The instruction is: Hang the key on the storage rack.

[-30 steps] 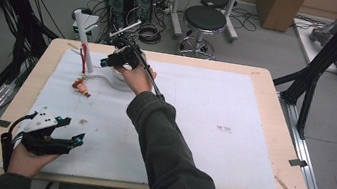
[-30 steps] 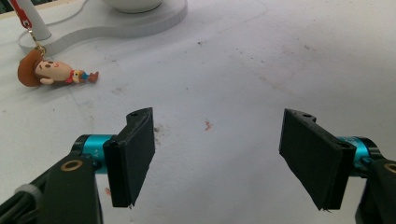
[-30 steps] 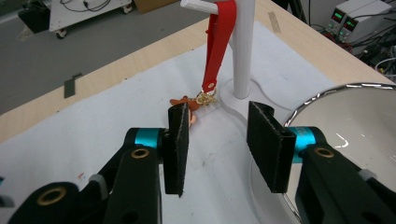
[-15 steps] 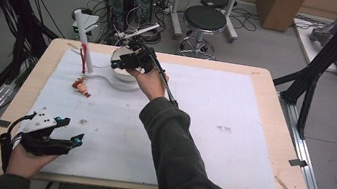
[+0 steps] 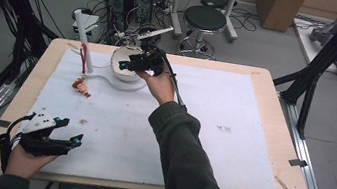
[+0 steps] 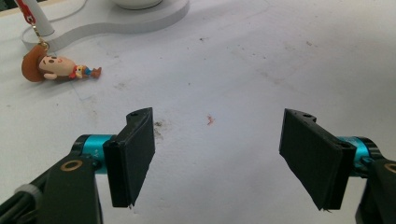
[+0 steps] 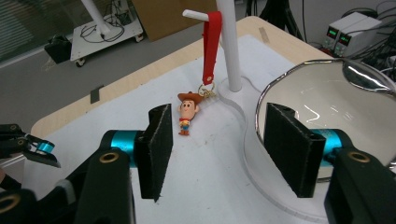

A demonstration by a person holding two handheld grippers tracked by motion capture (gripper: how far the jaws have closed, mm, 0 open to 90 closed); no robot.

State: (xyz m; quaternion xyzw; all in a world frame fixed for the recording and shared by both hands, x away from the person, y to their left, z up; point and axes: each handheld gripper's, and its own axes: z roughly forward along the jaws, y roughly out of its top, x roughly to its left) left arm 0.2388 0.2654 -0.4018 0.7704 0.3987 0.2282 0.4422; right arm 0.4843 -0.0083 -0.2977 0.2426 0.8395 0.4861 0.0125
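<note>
Right gripper view: the right gripper point(image 7: 212, 154) hangs over the far left part of the white mat point(image 7: 205, 186), its two black jaws apart with nothing between them; they have just been opening. Beyond the gap between the jaws, slightly nearer the left one, lies a small cowboy figure keychain point(image 7: 187, 112). Its red strap point(image 7: 211, 42) hangs from a peg on a white post point(image 7: 229, 42) just past it. Behind the right jaw sits a round mirror point(image 7: 322, 98) with a silver rim on the same white stand.

In the high view, the right gripper point(image 5: 136, 63) is over the mirror point(image 5: 123, 62), the keychain point(image 5: 81, 86) well to its left. The left gripper point(image 5: 66, 141) rests in the person's hand near the front left corner, jaws wide apart and empty, with the keychain point(image 6: 56, 66) far ahead of its left jaw.
</note>
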